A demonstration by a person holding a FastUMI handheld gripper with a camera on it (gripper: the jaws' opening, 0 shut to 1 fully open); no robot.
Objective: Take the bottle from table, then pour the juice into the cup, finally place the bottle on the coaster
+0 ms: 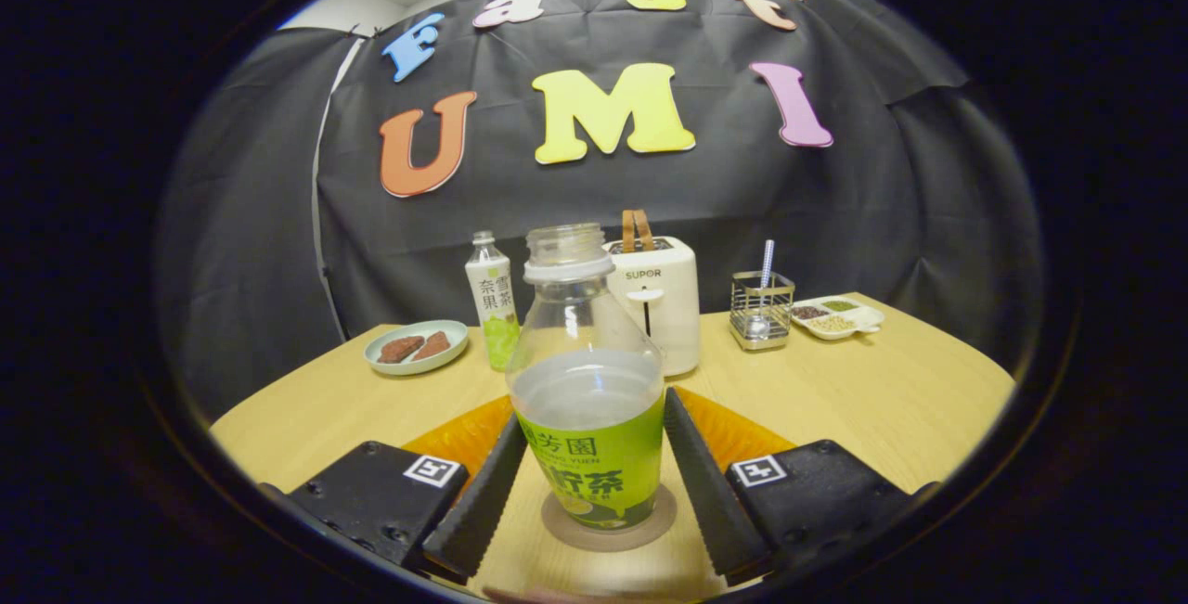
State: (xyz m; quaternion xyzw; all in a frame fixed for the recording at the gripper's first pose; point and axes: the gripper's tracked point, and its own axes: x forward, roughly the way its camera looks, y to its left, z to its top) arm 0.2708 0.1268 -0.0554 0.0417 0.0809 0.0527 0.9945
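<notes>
Now gripper [594, 465] fingers pinch open bottle [589, 381] on coaster [650, 530]; toaster [661, 302] behind, marked SUPOR.

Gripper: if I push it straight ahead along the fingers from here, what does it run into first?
The open bottle on the coaster, which already stands between the fingers of the gripper. Its body would meet the gripper's inner throat. Next in line beyond looks to be the white toaster, though depth is hard to judge.

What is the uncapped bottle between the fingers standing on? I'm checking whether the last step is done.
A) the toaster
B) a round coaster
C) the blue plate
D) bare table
B: the bottle stands upright on the round coaster, with the gripper fingers on either side of it.
</notes>
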